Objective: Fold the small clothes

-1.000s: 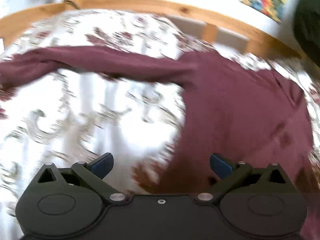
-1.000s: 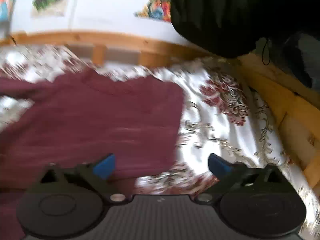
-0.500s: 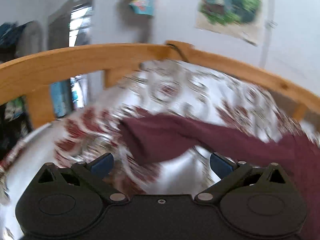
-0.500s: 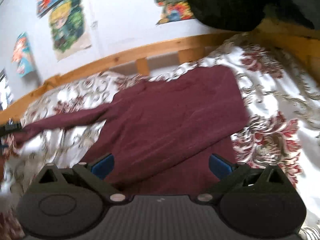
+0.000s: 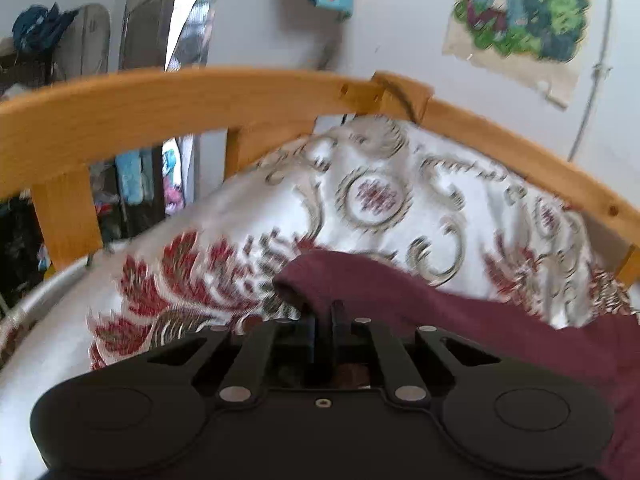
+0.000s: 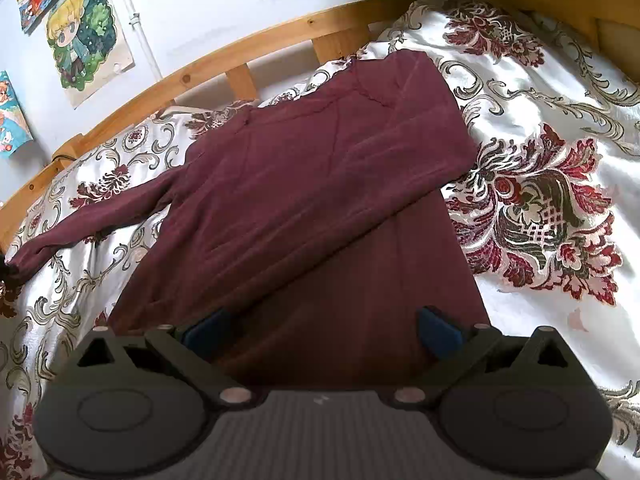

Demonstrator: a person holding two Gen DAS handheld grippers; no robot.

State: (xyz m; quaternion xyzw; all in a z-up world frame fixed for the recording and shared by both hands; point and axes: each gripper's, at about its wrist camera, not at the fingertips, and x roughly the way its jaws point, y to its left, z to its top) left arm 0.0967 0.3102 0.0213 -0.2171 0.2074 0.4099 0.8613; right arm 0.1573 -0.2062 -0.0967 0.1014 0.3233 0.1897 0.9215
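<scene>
Since the earlier frame, the left gripper [image 5: 324, 312] has swung out to the sleeve's end and its jaws have just been closing; they now stand pressed together on the cuff [image 5: 304, 280] of the maroon top [image 6: 304, 200], with cloth between them. That cuff lies on the floral bedspread [image 5: 372, 200], near the corner of the wooden bed rail [image 5: 192, 96]. From the cuff, the sleeve [image 6: 100, 216] runs back toward the top's body.

From the right wrist view, the top is spread flat on the bedspread, well inside the rail. Its far sleeve is already folded across the chest, making a diagonal edge over the body. The hem lies nearest the right gripper [image 6: 320, 330], whose blue fingers [image 6: 206, 328] are spread wide above the hem, no cloth between them.

Posters [image 6: 86, 32] hang on the white wall beyond the rail.
</scene>
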